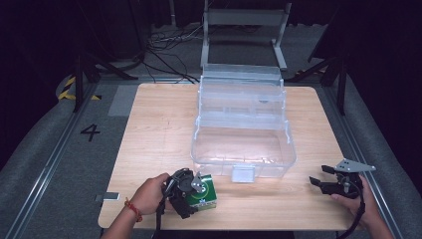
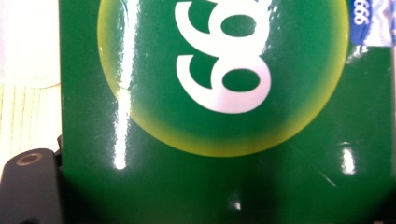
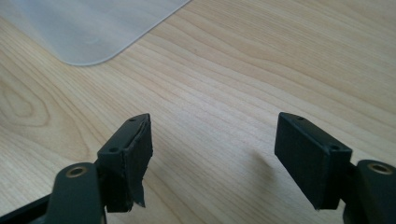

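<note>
A pale wooden table [image 1: 149,129] carries a clear plastic tiered storage box [image 1: 242,124] at twelve o'clock from the hands. At seven o'clock of it stands a glossy green carton [image 1: 205,195], gripped by the left gripper [image 1: 191,191]; the left gripper view reads its white "999" [image 2: 223,56]. The right gripper [image 1: 318,175], at five o'clock, stands wide; its own view shows nothing between the pads [image 3: 140,144].

Green box [image 1: 205,194] — white numerals in a yellow-rimmed circle — on pale wood-grain table [image 1: 159,129].
</note>
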